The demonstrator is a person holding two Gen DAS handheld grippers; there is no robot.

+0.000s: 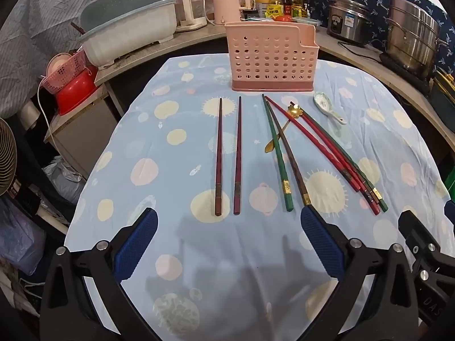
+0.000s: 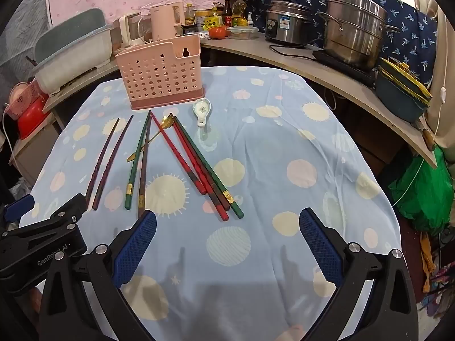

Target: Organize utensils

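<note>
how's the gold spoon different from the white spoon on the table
The gold spoon is thin, metal-looking and long-handled; the white spoon is a squat soup spoon with a painted bowl and a short handle. The gold spoon lies tangled among the chopsticks, with some crossing it; the white spoon lies apart to their right. Both rest on the blue cloth in front of the pink holder.

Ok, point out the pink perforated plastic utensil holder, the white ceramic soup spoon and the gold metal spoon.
Pink perforated plastic utensil holder [image 1: 270, 59]: left wrist view, front wall.
White ceramic soup spoon [image 2: 202, 108]: right wrist view, bowl.
Gold metal spoon [image 1: 293, 111]: left wrist view, flower-shaped bowl.
</note>
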